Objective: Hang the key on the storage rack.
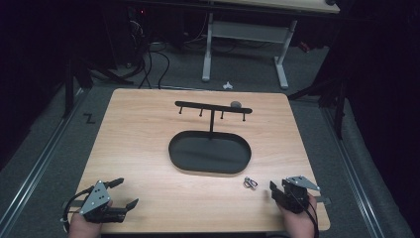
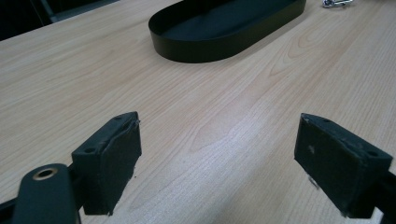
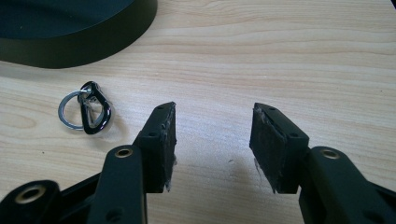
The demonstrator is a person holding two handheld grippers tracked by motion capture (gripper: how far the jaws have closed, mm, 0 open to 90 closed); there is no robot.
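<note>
Resting at the near edge of the wooden table (image 1: 148, 134): left gripper (image 1: 124, 194) at the near-left corner, jaws spread wide, nothing between them. Right gripper (image 1: 275, 191) at near-right, jaws parted and empty too. Small carabiner clip with key ring (image 1: 250, 183) lies flat on the wood just left of the right gripper, near the black oval tray (image 1: 178, 158). Behind the tray, a black hook rack (image 1: 213, 108) stands upright.

Left gripper (image 1: 124, 193), held in the left hand (image 1: 84, 225), jaws spread wide, angled inward. Right gripper (image 1: 278, 191), held in the right hand (image 1: 299, 223), jaws parted more narrowly, empty, just above the surface.
</note>
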